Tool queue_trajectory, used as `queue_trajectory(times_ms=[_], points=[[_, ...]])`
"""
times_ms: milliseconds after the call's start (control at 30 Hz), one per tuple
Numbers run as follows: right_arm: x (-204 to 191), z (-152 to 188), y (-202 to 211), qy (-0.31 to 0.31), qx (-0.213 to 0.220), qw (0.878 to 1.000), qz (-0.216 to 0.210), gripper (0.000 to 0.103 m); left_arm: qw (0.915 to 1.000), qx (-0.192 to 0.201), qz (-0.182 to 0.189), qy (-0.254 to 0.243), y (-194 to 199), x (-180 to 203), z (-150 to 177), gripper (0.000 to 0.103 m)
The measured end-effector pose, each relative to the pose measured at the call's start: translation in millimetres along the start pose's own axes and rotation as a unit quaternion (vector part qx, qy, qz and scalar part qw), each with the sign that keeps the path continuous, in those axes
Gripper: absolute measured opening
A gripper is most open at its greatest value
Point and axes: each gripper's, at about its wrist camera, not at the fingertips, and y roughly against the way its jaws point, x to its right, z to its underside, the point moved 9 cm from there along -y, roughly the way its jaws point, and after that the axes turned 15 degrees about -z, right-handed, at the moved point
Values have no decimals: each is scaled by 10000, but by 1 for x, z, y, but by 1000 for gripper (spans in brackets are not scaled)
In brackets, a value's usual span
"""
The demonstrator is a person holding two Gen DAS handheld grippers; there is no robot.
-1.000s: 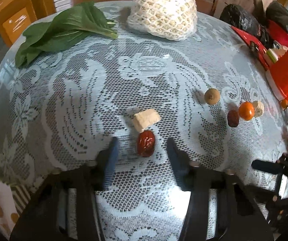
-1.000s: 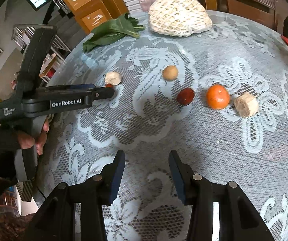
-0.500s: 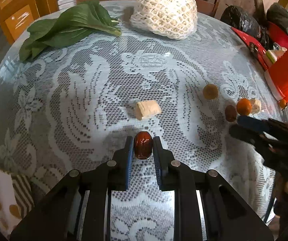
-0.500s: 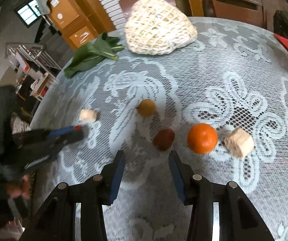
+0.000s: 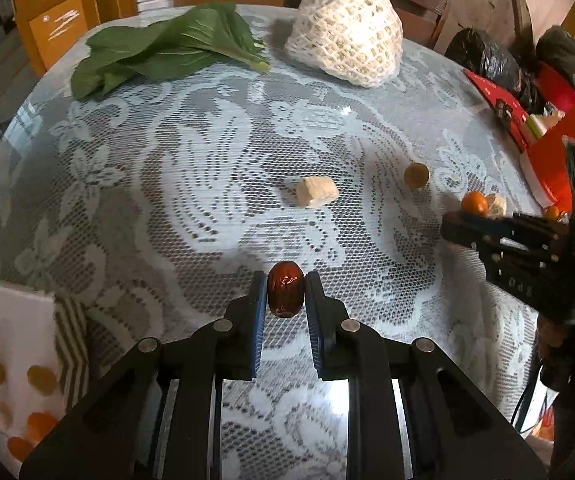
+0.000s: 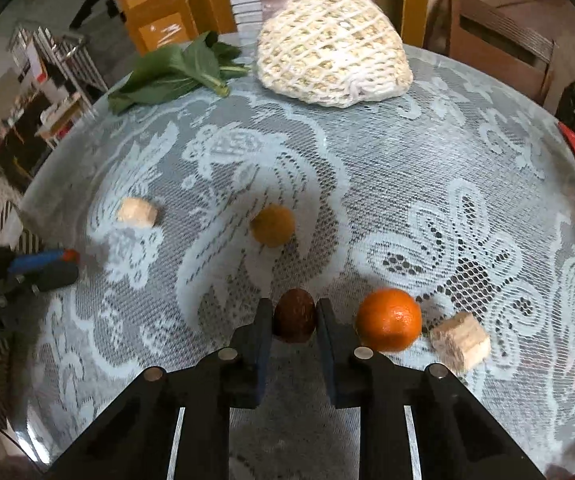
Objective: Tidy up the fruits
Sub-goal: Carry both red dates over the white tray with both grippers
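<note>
My left gripper (image 5: 286,280) is shut on a glossy red jujube (image 5: 285,294), held a little above the lace tablecloth. My right gripper (image 6: 294,308) is closed around a dark brown round fruit (image 6: 294,320) at the table surface. An orange (image 6: 388,319) sits just right of it, and a tan round fruit (image 6: 272,225) lies further back. The tan fruit (image 5: 416,175) and orange (image 5: 475,203) also show in the left wrist view, beside the right gripper's body (image 5: 527,240).
Two pale cut chunks lie on the table (image 6: 137,212) (image 6: 461,345). A net-wrapped white lump (image 6: 333,40) and green leaves (image 6: 175,74) sit at the far edge. Red packaging (image 5: 551,148) and dark bags (image 5: 483,60) stand at the right. A patterned cloth (image 5: 15,360) lies at the left.
My left gripper closed on the red jujube and lifted it back from the pale chunk. My right gripper moved forward and closed around the dark brown fruit.
</note>
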Motion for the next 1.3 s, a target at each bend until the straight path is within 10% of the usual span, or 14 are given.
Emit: queue_trajectory(times_ms=[600, 1300], points=[[-193, 13, -11, 973, -227, 9808, -1674, 21, 9965, 31, -338, 765, 59, -132, 64, 18], [-372, -13, -102, 2368, -1012, 9380, -2321, 21, 9814, -559, -727, 1685, 55, -246, 173, 18]])
